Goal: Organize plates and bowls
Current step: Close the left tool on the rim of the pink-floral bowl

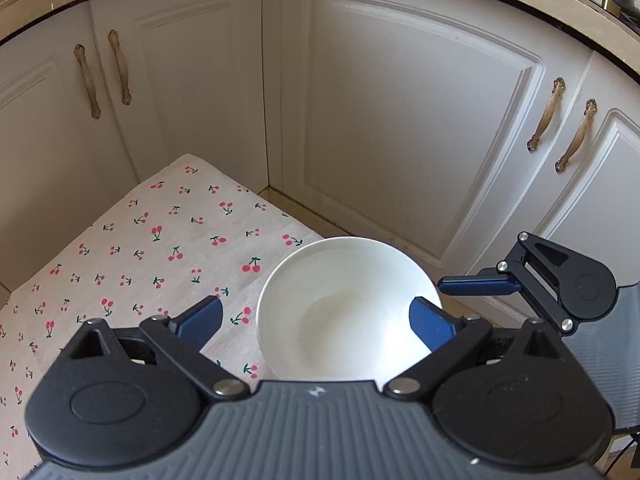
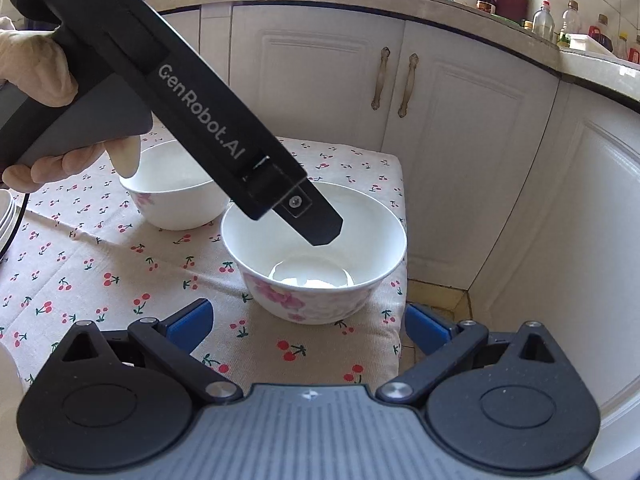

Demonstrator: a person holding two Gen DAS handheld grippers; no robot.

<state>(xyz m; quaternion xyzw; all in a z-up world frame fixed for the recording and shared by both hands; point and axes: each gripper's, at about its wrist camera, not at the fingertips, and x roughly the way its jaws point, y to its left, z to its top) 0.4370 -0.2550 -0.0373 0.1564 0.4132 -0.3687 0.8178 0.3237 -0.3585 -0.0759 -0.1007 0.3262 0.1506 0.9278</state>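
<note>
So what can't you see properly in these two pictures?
- Far white floral bowl, right wrist view: the black left gripper and gloved hand cover part of it.
- Stack of white plates, right wrist view: cut off by the left edge.
- Near white floral bowl, left wrist view: its flower-painted outside is hidden.
- Countertop bottles, right wrist view: labels too small.

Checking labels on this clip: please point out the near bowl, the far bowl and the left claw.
Near bowl [image 2: 276,296]: right wrist view, flowered outer wall.
Far bowl [image 2: 176,210]: right wrist view, front outer wall.
Left claw [image 1: 316,322]: left wrist view, midway between its blue fingertips.
</note>
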